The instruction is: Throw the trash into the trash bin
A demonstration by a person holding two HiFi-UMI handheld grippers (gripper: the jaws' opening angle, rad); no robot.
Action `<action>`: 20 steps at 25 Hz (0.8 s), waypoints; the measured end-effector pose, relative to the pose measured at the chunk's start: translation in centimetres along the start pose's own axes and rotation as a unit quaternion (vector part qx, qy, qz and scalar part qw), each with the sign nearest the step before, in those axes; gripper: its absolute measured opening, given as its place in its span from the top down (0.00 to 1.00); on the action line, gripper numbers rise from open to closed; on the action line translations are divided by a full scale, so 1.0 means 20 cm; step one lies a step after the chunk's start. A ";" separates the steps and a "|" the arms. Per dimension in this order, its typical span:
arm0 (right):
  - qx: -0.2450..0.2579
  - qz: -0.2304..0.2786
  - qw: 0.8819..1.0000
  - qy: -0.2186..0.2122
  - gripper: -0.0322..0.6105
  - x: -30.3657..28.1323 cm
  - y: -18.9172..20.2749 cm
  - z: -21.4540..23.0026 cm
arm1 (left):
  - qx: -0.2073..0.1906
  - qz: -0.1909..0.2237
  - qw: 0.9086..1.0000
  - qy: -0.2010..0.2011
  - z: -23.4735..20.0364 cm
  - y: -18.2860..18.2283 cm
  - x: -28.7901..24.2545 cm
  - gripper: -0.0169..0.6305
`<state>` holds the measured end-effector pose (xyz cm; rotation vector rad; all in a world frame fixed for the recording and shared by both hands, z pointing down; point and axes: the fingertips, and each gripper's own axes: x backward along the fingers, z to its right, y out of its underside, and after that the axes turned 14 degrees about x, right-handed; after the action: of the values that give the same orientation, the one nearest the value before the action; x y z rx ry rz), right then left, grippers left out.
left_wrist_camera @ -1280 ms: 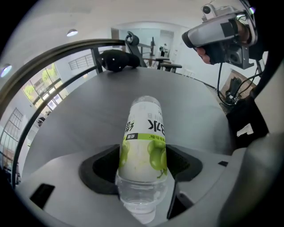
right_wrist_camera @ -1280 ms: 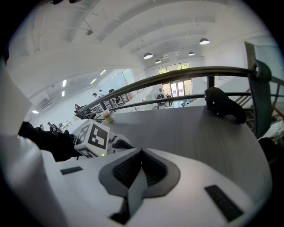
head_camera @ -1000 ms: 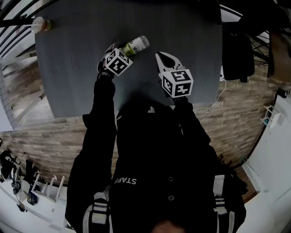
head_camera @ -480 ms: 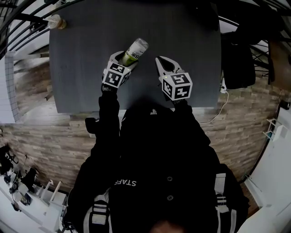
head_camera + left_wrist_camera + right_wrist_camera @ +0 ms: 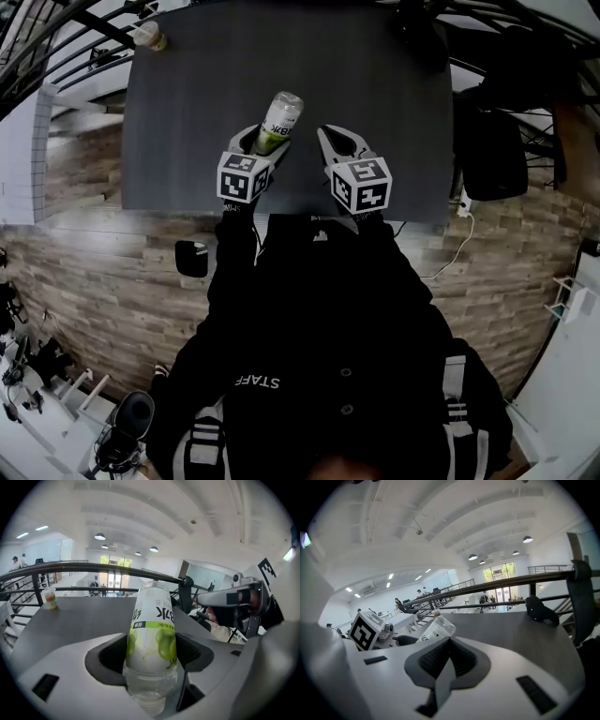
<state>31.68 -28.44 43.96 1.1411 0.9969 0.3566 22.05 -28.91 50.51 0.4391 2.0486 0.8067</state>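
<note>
Matte dark-grey surface (image 5: 375, 94), wood-plank floor (image 5: 112, 253) around it. Left claw (image 5: 262, 141) clamped on the rounded body of a clear plastic bottle (image 5: 278, 117) with a white-and-green fruit label. Right claw (image 5: 330, 139) just beside it: ribbed dark pads pressed together, nothing between.

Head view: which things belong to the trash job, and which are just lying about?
Job: green-label bottle, clamped in the left gripper.
Lying about: cup, table's far left corner; dark object, far right; right gripper, shut, empty.
</note>
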 end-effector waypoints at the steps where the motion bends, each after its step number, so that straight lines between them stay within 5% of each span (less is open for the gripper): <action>1: 0.003 0.002 1.000 -0.006 0.93 0.02 0.00 -0.04 | 0.007 0.009 1.000 -0.004 0.02 0.02 0.04 0.49; 12: 0.024 0.032 0.997 -0.064 0.93 0.18 0.01 -0.34 | 0.063 0.082 0.993 -0.060 0.11 0.20 0.42 0.49; 20: 0.056 0.035 0.990 -0.121 0.93 0.10 -0.05 -0.62 | 0.103 0.134 0.980 -0.106 -0.04 0.24 0.70 0.49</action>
<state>22.58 -20.26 41.32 1.2898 0.7710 0.2139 13.49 -17.79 45.70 0.8954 1.9034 0.6726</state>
